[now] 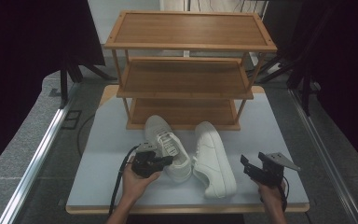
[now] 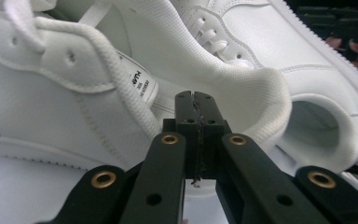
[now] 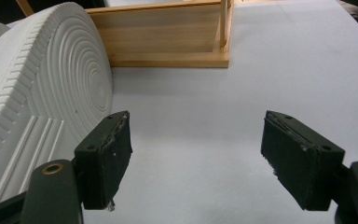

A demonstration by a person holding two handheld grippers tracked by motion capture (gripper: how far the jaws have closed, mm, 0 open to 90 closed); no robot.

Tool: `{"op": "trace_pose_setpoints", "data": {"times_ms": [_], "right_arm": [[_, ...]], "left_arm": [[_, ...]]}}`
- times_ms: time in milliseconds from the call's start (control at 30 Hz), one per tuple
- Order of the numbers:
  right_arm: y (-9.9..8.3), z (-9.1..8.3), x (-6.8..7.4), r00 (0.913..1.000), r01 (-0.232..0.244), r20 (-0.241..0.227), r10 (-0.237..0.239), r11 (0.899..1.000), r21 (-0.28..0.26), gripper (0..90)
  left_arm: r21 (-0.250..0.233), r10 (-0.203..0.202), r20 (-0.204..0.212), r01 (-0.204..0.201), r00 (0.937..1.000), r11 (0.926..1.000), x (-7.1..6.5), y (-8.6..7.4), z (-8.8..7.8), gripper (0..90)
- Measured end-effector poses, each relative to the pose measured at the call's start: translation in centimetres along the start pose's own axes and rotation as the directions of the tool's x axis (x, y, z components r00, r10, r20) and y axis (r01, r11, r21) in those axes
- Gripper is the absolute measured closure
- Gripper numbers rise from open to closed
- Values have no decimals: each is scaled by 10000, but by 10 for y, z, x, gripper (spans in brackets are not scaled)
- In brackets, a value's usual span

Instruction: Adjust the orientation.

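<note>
Two white shoes on the worktop, one pinched at its heel collar

The left hand-held gripper (image 1: 164, 161) has its jaws pressed together on the heel collar of the left shoe (image 1: 168, 145), which lies at 7 o'clock from the worktop's (image 1: 98, 172) middle, toe toward the wooden shoe rack (image 1: 186, 70) at 12 o'clock. The right shoe (image 1: 213, 156) lies tipped on its side, touching the first, its ribbed sole facing 3 o'clock. The right hand-held gripper (image 1: 251, 163), jaws spread with nothing between them, hovers just beside that sole near the front edge. Bare worktop stretches toward 3 o'clock and toward 9 o'clock; the rack blocks the far side.
</note>
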State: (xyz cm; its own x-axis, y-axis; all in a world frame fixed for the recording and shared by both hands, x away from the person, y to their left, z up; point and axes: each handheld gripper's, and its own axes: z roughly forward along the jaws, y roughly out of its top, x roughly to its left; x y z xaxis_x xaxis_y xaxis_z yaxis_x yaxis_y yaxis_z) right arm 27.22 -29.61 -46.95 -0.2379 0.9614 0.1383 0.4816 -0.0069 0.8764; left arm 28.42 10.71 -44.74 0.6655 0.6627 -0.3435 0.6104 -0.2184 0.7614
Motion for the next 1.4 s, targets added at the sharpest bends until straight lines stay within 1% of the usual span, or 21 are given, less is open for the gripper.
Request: {"op": "trace_pose_setpoints", "data": {"times_ms": [200,233,333,433,500,533,567,600,633,700,767,867,900,967,1100,1167,1200,1233,1300,1333,1400], "right_arm": [[-1,2,1,10000,76,-31,-75,9999,106,241],[-1,2,1,10000,66,-29,-66,9999,105,241],[-2,3,0,10000,39,-10,-39,9999,148,241],[-3,4,1,10000,74,-19,-74,9997,220,241],[-3,4,2,10000,76,-35,-75,9998,199,241],[-2,3,1,10000,65,-19,-64,9998,164,241],[-2,3,1,10000,65,-19,-64,9998,164,241],[-2,2,-1,10000,24,-25,-24,9999,155,242],[-2,2,-2,10000,-22,-24,23,9998,182,242],[-3,2,-3,10000,-59,10,59,9998,182,242],[-3,2,-3,10000,-69,2,69,9998,185,242],[-3,2,-2,10000,-31,-14,32,9998,177,242],[-3,2,-2,10000,-31,-14,32,9998,177,242],[-3,2,-2,10000,5,-4,-5,9997,226,242],[-4,3,-3,10000,-38,19,38,9996,276,242],[-4,4,-2,10000,-19,15,19,9996,284,242],[-4,4,-2,10000,-10,19,10,9996,283,241],[-4,4,-2,10000,-10,19,10,9996,283,241],[-4,4,-1,10000,2,12,-3,9996,292,241],[-4,4,-1,10000,2,12,-3,9996,292,241],[-4,4,-1,10000,10,19,-10,9996,298,241]], "left_arm": [[30,113,-4,-113,9999,9999,0,-2,-4,900],[56,-46,-36,46,10000,10000,-1,0,-3,900],[563,134,-117,-127,9998,9983,-7,8,5,895],[869,307,-239,-285,9992,9958,-11,9,14,895],[887,277,-259,-253,9993,9957,-10,9,15,898],[795,90,-92,-82,9999,9968,-6,7,13,900],[795,90,-92,-82,9999,9968,-6,7,13,900],[644,-48,0,48,10000,9979,-4,5,9,900],[644,-48,0,48,10000,9979,-4,5,9,900],[594,0,-86,5,10000,9982,-3,1,1,900],[603,26,-72,-22,10000,9982,-3,1,0,900],[699,96,-123,-87,9999,9975,0,-4,-9,900],[699,96,-123,-87,9999,9975,0,-4,-9,900],[761,131,-201,-116,9997,9970,4,-8,-20,900],[782,68,-372,-39,9993,9969,10,-15,-35,900],[790,45,-401,-13,9992,9969,12,-16,-38,900],[806,-13,-498,53,9988,9967,16,-18,-44,900],[806,-13,-498,53,9988,9967,16,-18,-44,900],[820,-53,-826,121,9966,9966,23,-20,-54,900],[820,-53,-826,121,9966,9966,23,-20,-54,900],[727,-238,-1094,319,9937,9968,33,-22,-63,900]]}}
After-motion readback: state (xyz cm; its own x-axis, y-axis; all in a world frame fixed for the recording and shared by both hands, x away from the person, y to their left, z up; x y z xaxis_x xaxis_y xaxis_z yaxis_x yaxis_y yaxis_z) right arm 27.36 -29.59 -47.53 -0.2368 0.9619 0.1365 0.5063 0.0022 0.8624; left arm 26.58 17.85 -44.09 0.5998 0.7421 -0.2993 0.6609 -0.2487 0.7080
